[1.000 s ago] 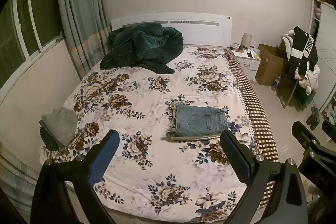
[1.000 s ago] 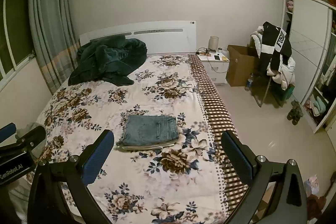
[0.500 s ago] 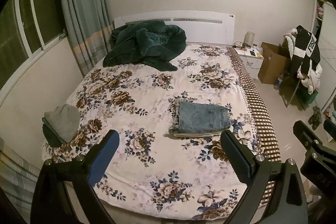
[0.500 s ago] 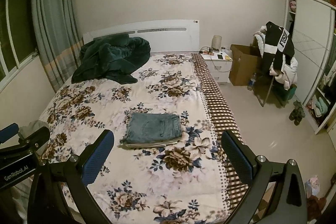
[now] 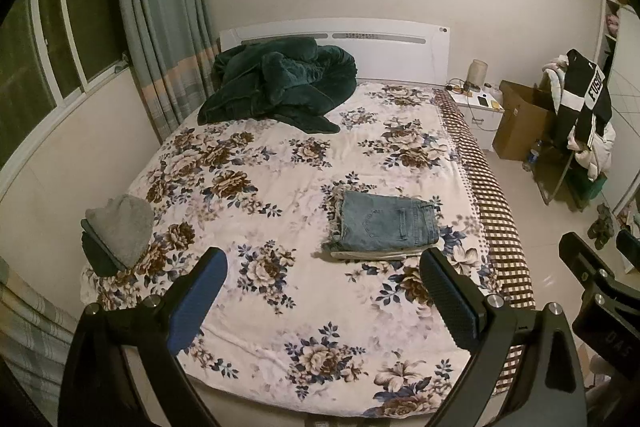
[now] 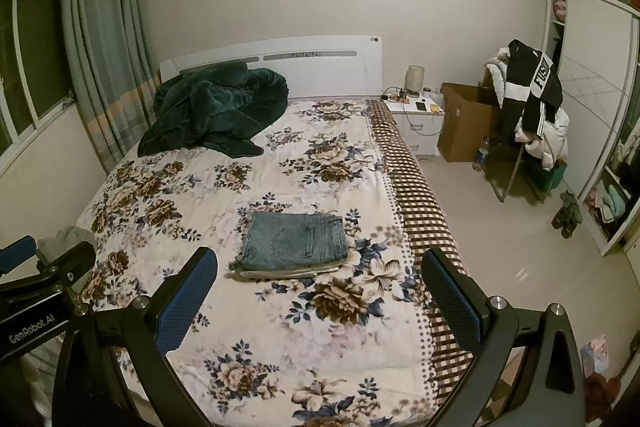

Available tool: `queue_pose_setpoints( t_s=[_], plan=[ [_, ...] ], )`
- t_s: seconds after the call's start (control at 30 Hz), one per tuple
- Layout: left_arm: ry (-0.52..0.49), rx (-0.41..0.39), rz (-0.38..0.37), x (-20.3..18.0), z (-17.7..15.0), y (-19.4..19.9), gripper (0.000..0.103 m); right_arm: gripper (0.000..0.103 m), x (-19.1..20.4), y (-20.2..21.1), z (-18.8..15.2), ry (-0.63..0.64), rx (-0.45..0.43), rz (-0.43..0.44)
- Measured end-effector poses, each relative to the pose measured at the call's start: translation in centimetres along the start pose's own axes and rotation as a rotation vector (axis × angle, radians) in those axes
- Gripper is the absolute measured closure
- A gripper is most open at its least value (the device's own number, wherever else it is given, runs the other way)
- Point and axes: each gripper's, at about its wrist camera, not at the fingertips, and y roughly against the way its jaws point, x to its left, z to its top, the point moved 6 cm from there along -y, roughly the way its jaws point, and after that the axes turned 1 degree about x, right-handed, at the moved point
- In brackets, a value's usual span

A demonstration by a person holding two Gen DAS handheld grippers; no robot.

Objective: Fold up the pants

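Lying folded into one neat denim rectangle, the pants (image 5: pixel 386 223) rest on a pale folded layer on the plush floral bedspread (image 5: pixel 280 307), toward its checked edge. Two grippers, left gripper (image 5: pixel 322 301) and right gripper (image 6: pixel 318 301), hover above the bed's foot, jaws spread wide, holding nothing

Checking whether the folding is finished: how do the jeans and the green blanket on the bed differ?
The jeans are blue denim, folded into a flat, neat rectangle; the green blanket is dark and plush, heaped in a loose, rumpled pile. The jeans lie mid-bed toward the foot; the blanket sits against the headboard. The blanket's heap is far bulkier. Both rest on the floral bedspread, untouched by either gripper.
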Motion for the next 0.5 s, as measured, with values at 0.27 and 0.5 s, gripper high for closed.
queue_pose_setpoints(
  t_s=[0.27,0.5],
  plan=[
    [-0.012,-0.005,0.006,-0.40,-0.06,0.14,0.005,0.000,-0.07,-0.13,-0.44,-0.003,0.004,0.002],
    [-0.011,-0.004,0.007,-0.45,-0.08,0.15,0.005,0.000,-0.23,-0.27,-0.67,-0.002,0.003,0.004]
  ],
)
